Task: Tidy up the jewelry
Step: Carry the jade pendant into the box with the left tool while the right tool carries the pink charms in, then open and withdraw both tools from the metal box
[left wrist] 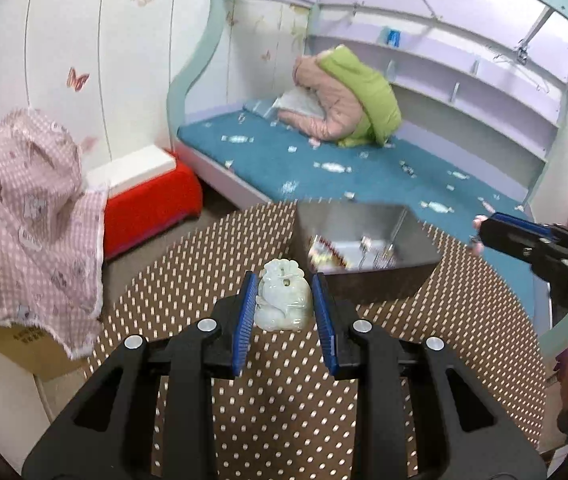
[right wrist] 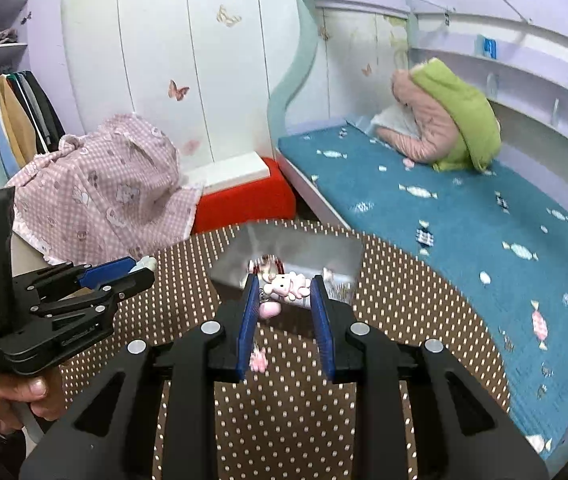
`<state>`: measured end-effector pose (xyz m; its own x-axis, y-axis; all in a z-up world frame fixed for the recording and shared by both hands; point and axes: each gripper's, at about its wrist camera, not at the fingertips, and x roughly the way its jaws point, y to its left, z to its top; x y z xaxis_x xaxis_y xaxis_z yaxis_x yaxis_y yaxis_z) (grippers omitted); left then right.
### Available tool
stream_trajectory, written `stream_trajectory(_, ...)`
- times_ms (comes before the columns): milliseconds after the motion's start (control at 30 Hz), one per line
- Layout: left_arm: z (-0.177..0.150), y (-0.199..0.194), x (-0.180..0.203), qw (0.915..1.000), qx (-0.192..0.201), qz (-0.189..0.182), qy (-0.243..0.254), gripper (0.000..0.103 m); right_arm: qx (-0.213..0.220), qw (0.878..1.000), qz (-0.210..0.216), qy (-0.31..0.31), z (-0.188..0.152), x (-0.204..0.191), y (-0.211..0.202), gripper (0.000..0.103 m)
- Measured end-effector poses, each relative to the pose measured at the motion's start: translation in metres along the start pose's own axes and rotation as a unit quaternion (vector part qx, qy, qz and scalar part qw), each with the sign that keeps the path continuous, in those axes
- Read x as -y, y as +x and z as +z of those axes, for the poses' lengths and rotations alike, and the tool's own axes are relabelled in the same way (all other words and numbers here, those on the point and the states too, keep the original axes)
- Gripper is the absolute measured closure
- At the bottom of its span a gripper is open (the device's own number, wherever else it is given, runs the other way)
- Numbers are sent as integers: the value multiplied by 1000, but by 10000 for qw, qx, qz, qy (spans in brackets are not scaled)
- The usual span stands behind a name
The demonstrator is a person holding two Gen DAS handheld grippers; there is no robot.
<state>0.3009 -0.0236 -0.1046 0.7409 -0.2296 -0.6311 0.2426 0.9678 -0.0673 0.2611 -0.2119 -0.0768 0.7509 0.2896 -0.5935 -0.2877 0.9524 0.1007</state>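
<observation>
My left gripper point(left wrist: 284, 282) is shut on a pale green jade pendant point(left wrist: 282, 300) and holds it above the dotted brown table point(left wrist: 284, 400). It also shows in the right wrist view point(right wrist: 140, 270), with the pendant's tip point(right wrist: 146, 263) between its fingers. My right gripper point(right wrist: 284, 282) is shut on a pink charm keychain point(right wrist: 285, 286), whose lower charms point(right wrist: 260, 360) dangle below. It also shows in the left wrist view point(left wrist: 477, 236). A grey metal tray point(left wrist: 363, 240) with several jewelry pieces stands just beyond both grippers; it also shows in the right wrist view point(right wrist: 295, 248).
A pink checked cloth point(left wrist: 24, 220) covers a box at the left. A red stool point(left wrist: 152, 204) stands beyond the table. A bed with a blue cover point(left wrist: 363, 160) holds pink and green jackets point(left wrist: 347, 100). Shelves point(left wrist: 463, 80) line the wall.
</observation>
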Motion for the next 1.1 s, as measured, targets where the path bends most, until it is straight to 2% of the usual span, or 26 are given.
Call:
stream_trajectory(233,52,-16,10,9982,560,-105,175,74,298,9995,-36,-110,37,6,-4,79)
stream_trajectory(333,75,-14,14,9976,629,-260,149,74,338,9993,-53,-126,50,11,0,79)
stream_trajectory(667,115,18,33,9968,501,-585,191,74,150,9999,33,-57,73,21,24,79)
stream_trajectory(1100,111,64,43,9969,6,-761,217,74,-422,9990,37,154,66,31,61,78)
